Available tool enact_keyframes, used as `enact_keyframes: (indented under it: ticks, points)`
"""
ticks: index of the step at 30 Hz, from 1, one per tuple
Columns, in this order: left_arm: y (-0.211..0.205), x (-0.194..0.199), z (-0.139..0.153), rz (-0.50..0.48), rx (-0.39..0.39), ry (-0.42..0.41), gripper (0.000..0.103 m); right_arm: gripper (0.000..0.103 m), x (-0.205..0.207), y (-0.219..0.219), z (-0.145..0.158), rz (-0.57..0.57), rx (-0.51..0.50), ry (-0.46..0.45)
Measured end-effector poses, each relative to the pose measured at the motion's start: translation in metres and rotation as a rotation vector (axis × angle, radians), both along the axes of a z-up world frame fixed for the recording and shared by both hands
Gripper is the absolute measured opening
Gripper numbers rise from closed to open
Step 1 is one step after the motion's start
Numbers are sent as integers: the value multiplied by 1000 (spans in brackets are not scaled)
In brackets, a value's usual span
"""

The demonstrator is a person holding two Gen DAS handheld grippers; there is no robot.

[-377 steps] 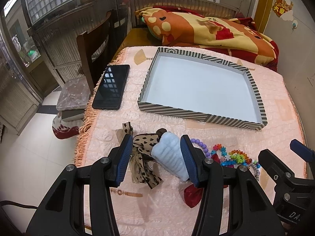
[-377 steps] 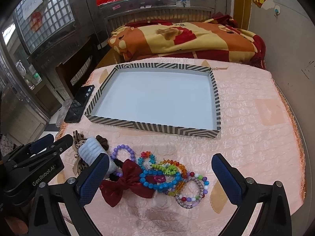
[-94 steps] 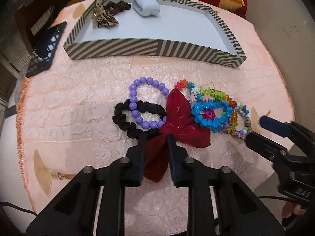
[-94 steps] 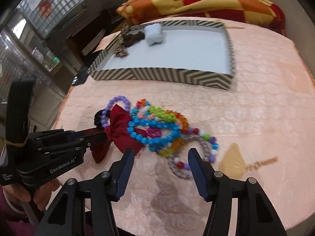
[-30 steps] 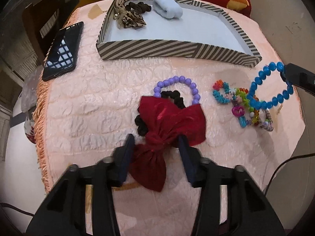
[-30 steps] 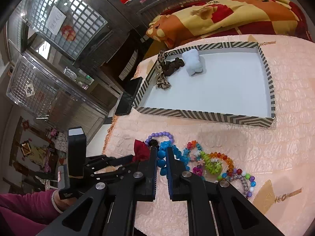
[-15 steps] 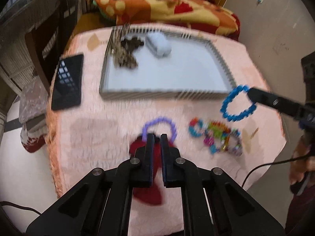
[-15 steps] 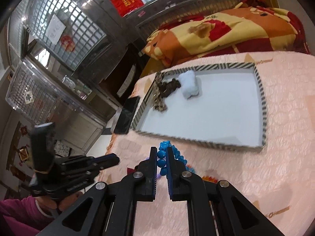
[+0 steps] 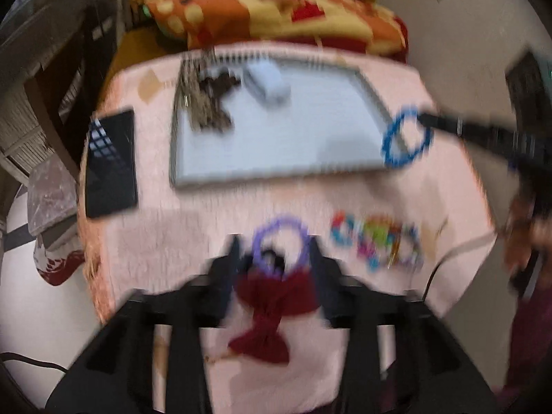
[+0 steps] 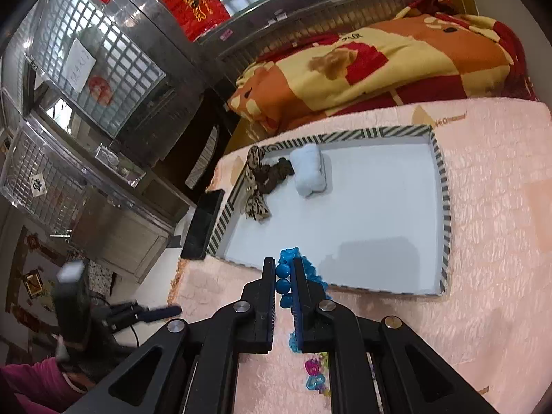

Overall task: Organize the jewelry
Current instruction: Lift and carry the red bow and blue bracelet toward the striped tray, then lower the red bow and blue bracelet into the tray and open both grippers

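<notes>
My right gripper [image 10: 283, 277] is shut on a blue bead bracelet [image 10: 283, 280] and holds it over the near edge of the striped tray [image 10: 445, 207]; it also shows in the blurred left wrist view [image 9: 407, 139]. In the tray lie a leopard scrunchie [image 10: 257, 186] and a pale blue scrunchie [image 10: 308, 170]. My left gripper [image 9: 274, 258] is open above a red bow [image 9: 272, 296], a purple bead bracelet [image 9: 279, 238] and a black scrunchie. A heap of coloured bracelets [image 9: 376, 241] lies to the right.
A black phone [image 9: 110, 162] lies left of the tray near the fringed table edge. A folded orange and yellow blanket [image 10: 372, 65] lies behind the table. A chair [image 9: 55, 79] stands at the left.
My left gripper has opened and the red bow lies under it on the cloth. My right gripper has carried the blue bracelet forward to the tray's near edge.
</notes>
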State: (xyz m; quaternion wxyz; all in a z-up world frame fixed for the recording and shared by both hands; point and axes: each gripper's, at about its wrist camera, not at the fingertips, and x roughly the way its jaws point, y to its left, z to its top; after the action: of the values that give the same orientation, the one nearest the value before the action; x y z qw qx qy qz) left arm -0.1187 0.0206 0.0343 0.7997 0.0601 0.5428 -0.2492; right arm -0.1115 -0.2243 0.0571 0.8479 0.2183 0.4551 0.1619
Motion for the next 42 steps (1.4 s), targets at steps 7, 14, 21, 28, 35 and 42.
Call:
enact_keyframes:
  ticks: [7,14,21,28,35,42]
  points:
    - [2,-30,-58,-15,88,95,51,8,1,5,-7,15,3,16]
    - [-6,-20,-81,39,86,93,20,8,1,6,-5,25,-4,10]
    - [-1,-17,-43,33,-28,101,14,8,9,-1,2,13,0,-12]
    - [-12,13,10,33,-58,-15,14,8,39,-12,7,-25,-18,-31]
    - [-30,73,14,92,-27,-66,14,8,91,-27,-15,-100,-23,17]
    - [-48,129,-16,142,18,-25,14,8,142,-31,-46,-155,-41,94]
